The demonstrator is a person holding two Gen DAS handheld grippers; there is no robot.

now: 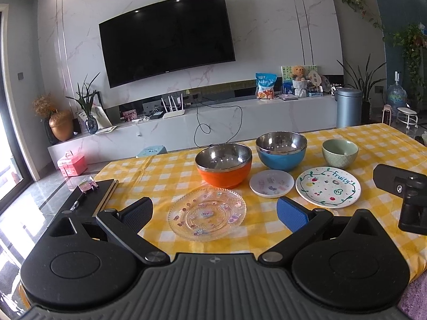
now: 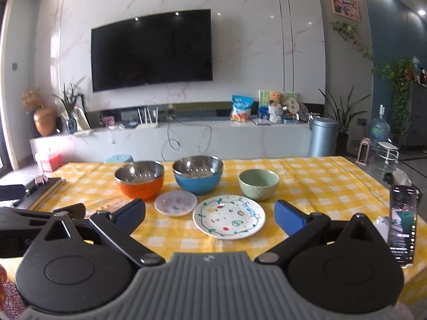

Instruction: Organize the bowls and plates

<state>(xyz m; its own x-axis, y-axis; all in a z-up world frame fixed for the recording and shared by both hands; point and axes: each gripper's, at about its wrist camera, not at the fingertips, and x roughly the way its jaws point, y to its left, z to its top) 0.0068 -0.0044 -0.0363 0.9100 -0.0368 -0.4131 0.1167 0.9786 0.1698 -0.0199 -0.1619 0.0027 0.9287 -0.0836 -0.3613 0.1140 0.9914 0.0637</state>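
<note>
left wrist view | left tool (image 1: 213, 210) wide open, empty, over glass plate (image 1: 206, 214) on surface | right tool (image 2: 210, 213) open, empty, facing fruity plate (image 2: 229, 220) | nothing stacked yet | likely next: grip a rim

Shiny steel lines the orange bowl (image 1: 223, 168); embossed clear glass plate (image 1: 206, 214); glossy ceramic fruit plate (image 2: 229, 216)

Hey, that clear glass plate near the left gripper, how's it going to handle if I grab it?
The glass plate looks rigid and breakable. Lying flat on the tablecloth, its low rim probably leaves little to pinch. Its bumpy pattern may help grip.
</note>
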